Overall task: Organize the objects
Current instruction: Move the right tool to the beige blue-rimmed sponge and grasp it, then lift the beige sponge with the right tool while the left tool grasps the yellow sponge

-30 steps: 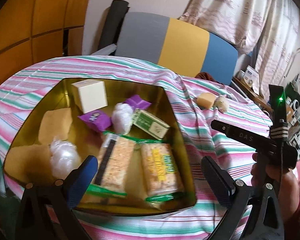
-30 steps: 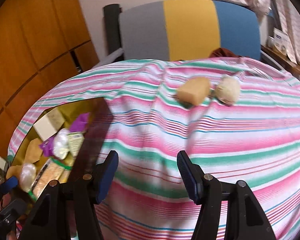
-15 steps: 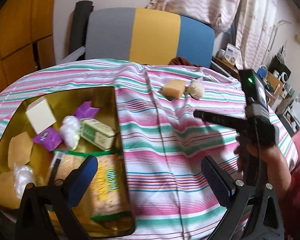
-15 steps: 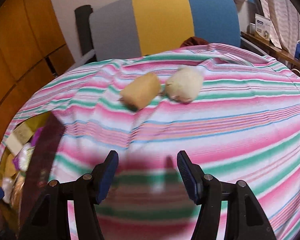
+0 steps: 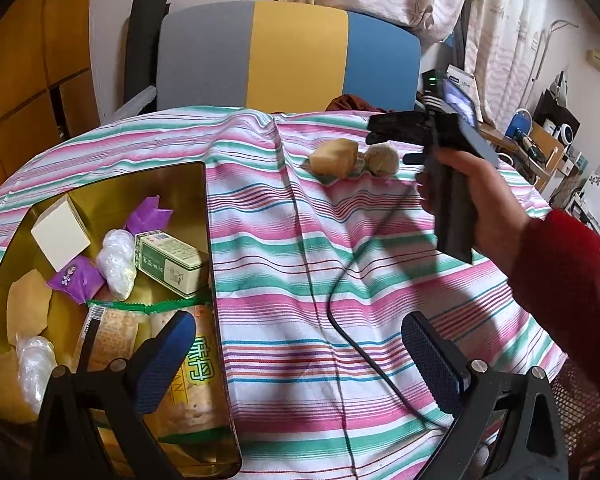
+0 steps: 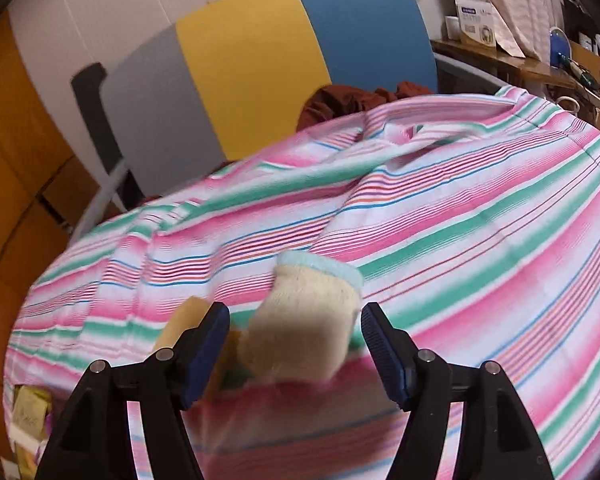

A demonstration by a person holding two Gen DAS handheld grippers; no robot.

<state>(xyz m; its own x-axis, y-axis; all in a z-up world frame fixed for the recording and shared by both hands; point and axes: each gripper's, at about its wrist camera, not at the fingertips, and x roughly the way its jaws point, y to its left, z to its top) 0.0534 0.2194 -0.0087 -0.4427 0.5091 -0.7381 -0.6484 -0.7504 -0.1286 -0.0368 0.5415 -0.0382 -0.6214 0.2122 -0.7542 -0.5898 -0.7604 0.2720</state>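
The right gripper is reaching over the soft cream rolled sock with a pale blue cuff. Its blue fingers are opening, and the sock is sitting between them, but the pads are not pressing it yet. A tan sponge-like block is lying just beside the sock, at about 9 o'clock from it, close behind the left finger. That finger could bump the block or pinch both things at once. The sock is squashy, so it could slip out if the fingers are closing too near its edge. The pink, green and white striped cloth on the desk is wrinkled and could get caught too. A black cable is trailing across the cloth and could snag.

The left gripper is hanging with its fingers wide and nothing in them, half over the shiny gold metal tin. The tin is sitting at 9 o'clock on the desk. Inside are a cream box, a green and white carton, purple wrapped sweets, white plastic-wrapped lumps, tan pieces and packets of rice crackers.
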